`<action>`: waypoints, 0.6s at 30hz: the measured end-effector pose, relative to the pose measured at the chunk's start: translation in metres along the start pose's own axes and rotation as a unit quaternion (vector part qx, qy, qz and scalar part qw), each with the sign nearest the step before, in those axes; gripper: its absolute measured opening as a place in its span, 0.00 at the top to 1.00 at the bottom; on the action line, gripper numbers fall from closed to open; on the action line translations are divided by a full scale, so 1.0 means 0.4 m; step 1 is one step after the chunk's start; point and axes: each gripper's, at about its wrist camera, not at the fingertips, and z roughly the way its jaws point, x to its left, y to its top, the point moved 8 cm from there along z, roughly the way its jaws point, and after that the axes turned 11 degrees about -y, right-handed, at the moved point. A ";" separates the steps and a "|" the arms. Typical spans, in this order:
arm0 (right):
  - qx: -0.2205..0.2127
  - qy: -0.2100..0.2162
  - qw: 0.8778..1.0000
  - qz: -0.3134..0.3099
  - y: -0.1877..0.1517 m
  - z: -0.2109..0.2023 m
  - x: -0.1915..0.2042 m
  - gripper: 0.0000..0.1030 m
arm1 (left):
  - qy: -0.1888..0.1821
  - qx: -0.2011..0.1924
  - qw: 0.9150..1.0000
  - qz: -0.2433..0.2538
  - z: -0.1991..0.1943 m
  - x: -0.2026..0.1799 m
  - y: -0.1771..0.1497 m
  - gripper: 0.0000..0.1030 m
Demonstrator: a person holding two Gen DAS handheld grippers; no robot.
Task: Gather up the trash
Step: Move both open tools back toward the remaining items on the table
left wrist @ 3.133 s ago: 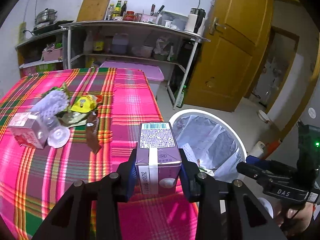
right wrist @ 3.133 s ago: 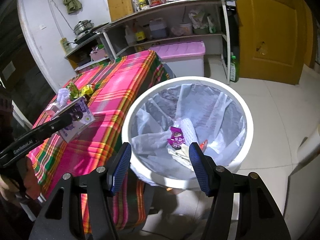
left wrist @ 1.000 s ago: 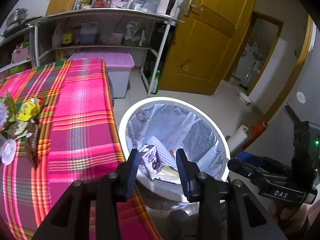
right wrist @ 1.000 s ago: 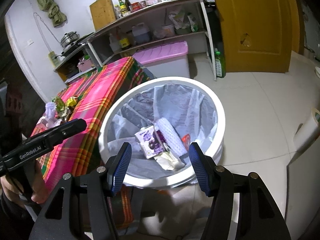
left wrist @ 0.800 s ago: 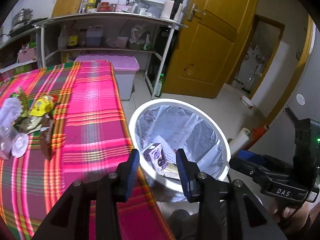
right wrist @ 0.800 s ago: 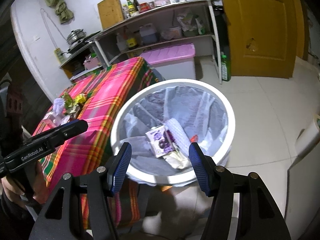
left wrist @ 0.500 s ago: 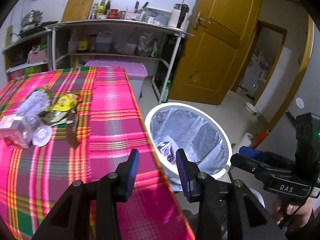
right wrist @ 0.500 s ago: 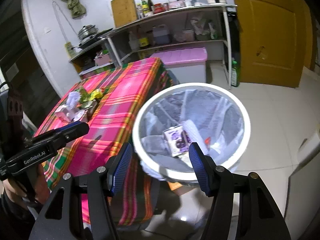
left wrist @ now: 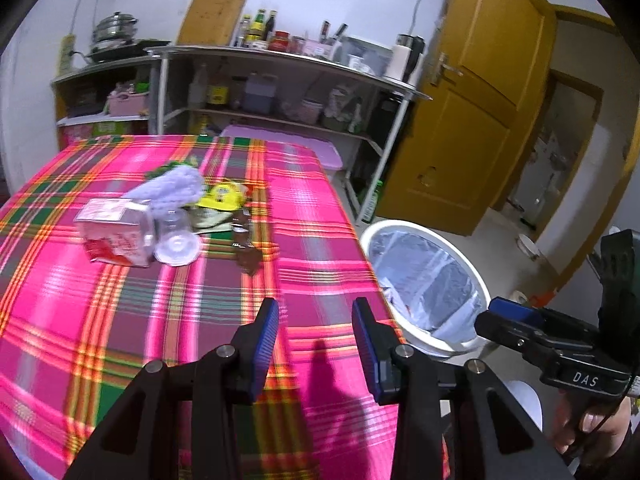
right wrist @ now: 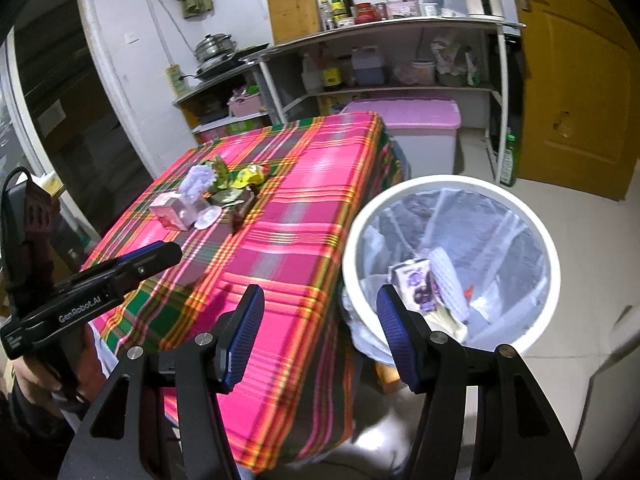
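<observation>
Left gripper (left wrist: 314, 336), jaws apart, empty, nearer; pink rectangular carton (left wrist: 116, 232) lying ahead-left, long axis crosswise; right gripper (right wrist: 320, 334) gaping, empty.

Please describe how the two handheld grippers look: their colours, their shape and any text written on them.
Both are black two-finger tools with ribbed blue pads. The left gripper reads "GenRobot.AI" on its side in the right wrist view, with a black cable behind. The right gripper reads "DAS" in the left wrist view; a dark sleeve shows beneath it.

Pink plaid tablecloth (left wrist: 312, 240), white bin (right wrist: 548, 248), purple carton (right wrist: 416, 280).
</observation>
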 end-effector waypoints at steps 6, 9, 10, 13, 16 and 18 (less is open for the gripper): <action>0.003 0.012 1.000 -0.015 0.020 0.026 0.046 0.43 | 0.029 -0.014 0.999 -0.020 -0.032 0.070 0.012 0.63; 0.005 0.018 1.000 -0.022 0.032 0.044 0.071 0.43 | 0.043 -0.020 0.998 -0.028 -0.045 0.107 0.018 0.63; 0.006 0.021 0.999 -0.025 0.036 0.051 0.080 0.44 | 0.049 -0.022 0.998 -0.032 -0.049 0.122 0.021 0.63; 0.010 0.027 0.999 -0.036 0.045 0.074 0.110 0.44 | 0.061 -0.026 0.997 -0.041 -0.060 0.164 0.028 0.62; 0.014 0.033 0.998 -0.047 0.056 0.098 0.142 0.45 | 0.074 -0.032 0.996 -0.047 -0.070 0.199 0.034 0.56; 0.018 0.036 0.998 -0.054 0.065 0.117 0.163 0.45 | 0.083 -0.036 0.994 -0.052 -0.078 0.228 0.041 0.54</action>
